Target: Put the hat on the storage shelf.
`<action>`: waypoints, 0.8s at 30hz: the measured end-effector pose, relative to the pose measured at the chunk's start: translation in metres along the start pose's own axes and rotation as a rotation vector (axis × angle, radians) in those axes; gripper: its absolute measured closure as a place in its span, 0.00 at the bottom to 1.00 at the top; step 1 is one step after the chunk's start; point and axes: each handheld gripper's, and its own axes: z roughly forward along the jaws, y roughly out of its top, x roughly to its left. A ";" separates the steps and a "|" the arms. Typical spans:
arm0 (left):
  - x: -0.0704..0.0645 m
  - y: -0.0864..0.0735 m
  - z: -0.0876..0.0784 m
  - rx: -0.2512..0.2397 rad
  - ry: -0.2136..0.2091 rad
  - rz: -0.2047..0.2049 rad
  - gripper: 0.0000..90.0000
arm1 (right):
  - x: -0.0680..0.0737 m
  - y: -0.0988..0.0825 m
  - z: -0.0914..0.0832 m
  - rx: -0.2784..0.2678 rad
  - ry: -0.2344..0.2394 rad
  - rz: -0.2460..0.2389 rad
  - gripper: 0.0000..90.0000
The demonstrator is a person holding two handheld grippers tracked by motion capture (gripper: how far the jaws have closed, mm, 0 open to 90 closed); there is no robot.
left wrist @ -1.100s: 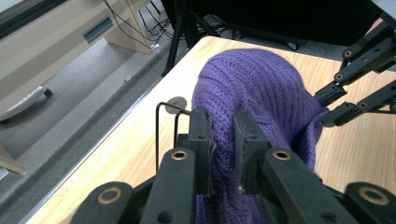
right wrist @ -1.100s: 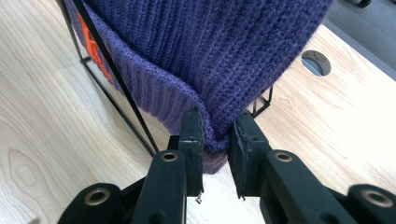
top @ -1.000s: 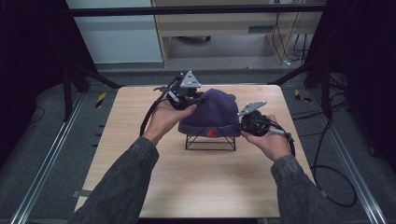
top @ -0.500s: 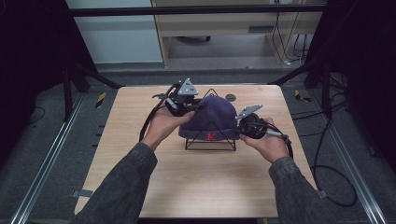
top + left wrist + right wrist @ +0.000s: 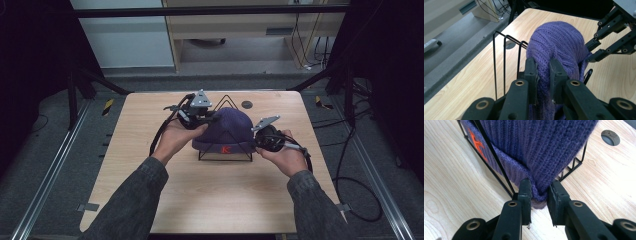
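Observation:
A purple knit beanie [image 5: 227, 127] with an orange mark on its cuff sits over a black wire stand [image 5: 225, 156] at the middle of the wooden table. My left gripper [image 5: 212, 120] is shut on the beanie's left side; in the left gripper view the jaws [image 5: 543, 65] pinch a ridge of the knit [image 5: 556, 42], with the stand's wires [image 5: 499, 62] to their left. My right gripper [image 5: 255, 142] holds the right side low down. In the right gripper view it [image 5: 540, 186] pinches the folded cuff [image 5: 536, 145] beside a slanted wire [image 5: 496, 162].
The table [image 5: 210, 200] has bare wood in front of the stand and to both sides. A round dark grommet [image 5: 246, 104] lies behind the beanie. Cables trail from both grippers. Dark frame posts and floor rails surround the table.
The beanie has come down lower over the stand, and the wire peak now shows behind its top. My left hand has sunk a little with it. The right hand stays in place.

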 end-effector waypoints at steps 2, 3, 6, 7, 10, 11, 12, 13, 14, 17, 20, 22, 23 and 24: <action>0.000 -0.001 0.001 0.003 -0.002 -0.002 0.87 | 0.000 0.000 0.001 0.002 0.001 0.003 0.81; 0.000 -0.001 0.001 0.002 -0.002 -0.002 0.87 | -0.001 0.000 0.001 0.003 0.000 0.000 0.81; -0.001 -0.001 0.002 0.003 -0.005 -0.004 0.87 | 0.000 -0.001 0.002 0.008 0.001 -0.001 0.81; -0.001 -0.002 0.002 0.004 -0.007 -0.004 0.87 | 0.000 -0.001 0.002 0.009 0.002 -0.001 0.81; -0.002 -0.002 0.002 0.006 -0.012 -0.002 0.87 | 0.000 -0.001 0.003 0.011 0.002 0.003 0.80; -0.002 -0.003 0.002 0.004 -0.013 -0.001 0.87 | 0.000 -0.002 0.004 0.009 0.002 0.002 0.80; -0.003 -0.004 0.002 0.003 -0.013 -0.004 0.87 | 0.000 -0.003 0.004 0.012 0.003 0.004 0.80; -0.003 -0.005 0.003 0.006 -0.015 -0.004 0.87 | 0.000 -0.003 0.005 0.012 0.009 0.007 0.80; -0.003 -0.007 0.004 0.008 -0.016 -0.006 0.87 | 0.000 -0.005 0.006 0.016 0.009 0.009 0.80; -0.004 -0.012 0.006 0.015 -0.020 -0.014 0.87 | 0.001 -0.006 0.008 0.021 0.011 0.010 0.80; -0.004 -0.014 0.007 0.023 -0.022 -0.011 0.86 | 0.001 -0.007 0.010 0.023 0.010 0.009 0.80; -0.004 -0.014 0.006 0.023 -0.023 -0.011 0.86 | 0.002 -0.008 0.010 0.026 0.012 0.012 0.80; -0.004 -0.014 0.006 0.023 -0.023 -0.011 0.86 | 0.002 -0.008 0.011 0.024 0.013 0.012 0.80; -0.004 -0.014 0.006 0.024 -0.023 -0.010 0.86 | 0.002 -0.008 0.011 0.025 0.014 0.014 0.80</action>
